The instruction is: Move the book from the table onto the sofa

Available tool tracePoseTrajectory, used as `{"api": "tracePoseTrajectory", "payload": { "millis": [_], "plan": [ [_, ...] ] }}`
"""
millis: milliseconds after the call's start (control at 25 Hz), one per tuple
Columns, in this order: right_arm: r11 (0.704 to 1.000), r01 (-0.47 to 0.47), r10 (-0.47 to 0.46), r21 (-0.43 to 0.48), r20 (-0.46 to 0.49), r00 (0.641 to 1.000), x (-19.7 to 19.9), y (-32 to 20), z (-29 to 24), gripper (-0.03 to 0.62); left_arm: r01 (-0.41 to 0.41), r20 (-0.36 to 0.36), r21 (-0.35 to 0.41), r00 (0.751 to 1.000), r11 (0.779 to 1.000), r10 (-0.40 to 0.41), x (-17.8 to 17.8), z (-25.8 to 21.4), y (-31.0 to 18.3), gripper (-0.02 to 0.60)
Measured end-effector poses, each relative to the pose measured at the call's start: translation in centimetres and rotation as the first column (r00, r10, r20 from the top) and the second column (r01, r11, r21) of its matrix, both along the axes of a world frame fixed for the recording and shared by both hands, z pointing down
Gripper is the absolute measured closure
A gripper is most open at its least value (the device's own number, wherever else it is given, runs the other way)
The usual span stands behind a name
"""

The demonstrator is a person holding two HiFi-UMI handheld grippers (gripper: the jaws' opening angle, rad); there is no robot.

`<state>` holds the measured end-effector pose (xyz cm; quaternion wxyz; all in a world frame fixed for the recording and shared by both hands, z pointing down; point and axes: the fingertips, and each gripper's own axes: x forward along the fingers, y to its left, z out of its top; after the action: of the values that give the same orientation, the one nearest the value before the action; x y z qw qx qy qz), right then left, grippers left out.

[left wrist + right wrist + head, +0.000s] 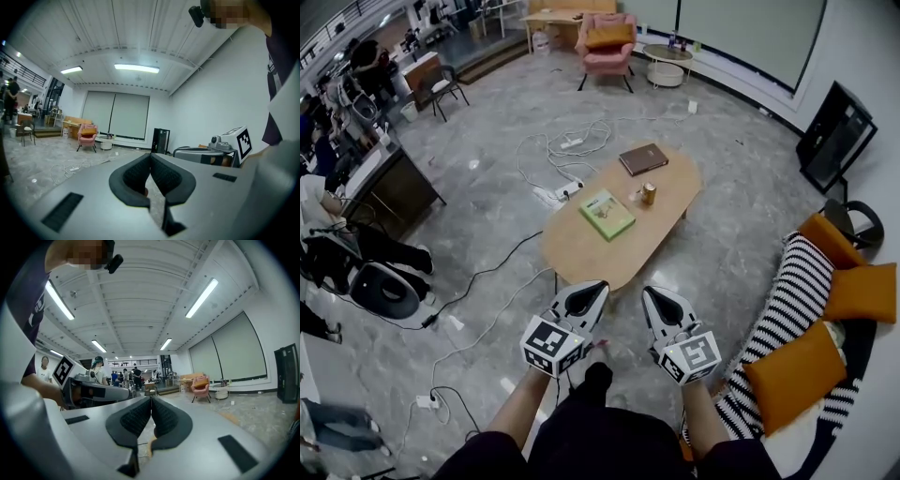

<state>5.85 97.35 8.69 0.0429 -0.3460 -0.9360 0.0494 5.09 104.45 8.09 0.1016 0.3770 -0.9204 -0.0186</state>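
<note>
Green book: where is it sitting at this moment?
Head view, centre: the green book lies flat on the oval wooden table, just left of the can, with the brown book beyond it.

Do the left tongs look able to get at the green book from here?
Probably yes, once they open. The left tongs are shut at the near end of the table; the green book lies flat mid-table with only bare tabletop before it. The can stands apart, to its right.

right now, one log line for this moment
left gripper: shut, empty | right gripper: shut, empty | green book, brown book: on coffee table
</note>
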Motion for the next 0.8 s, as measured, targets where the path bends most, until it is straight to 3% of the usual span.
{"api": "tracePoseTrajectory", "payload": {
  "millis": [800],
  "plan": [
    [0.999,-0.042,0.043,0.023,-0.068,0.997,-19.1,6.4,1.9,0.569,-0.026,-0.113,0.070,0.993,0.997,0.034,-18.8,3.2,6.5,0.566]
  ]
}}
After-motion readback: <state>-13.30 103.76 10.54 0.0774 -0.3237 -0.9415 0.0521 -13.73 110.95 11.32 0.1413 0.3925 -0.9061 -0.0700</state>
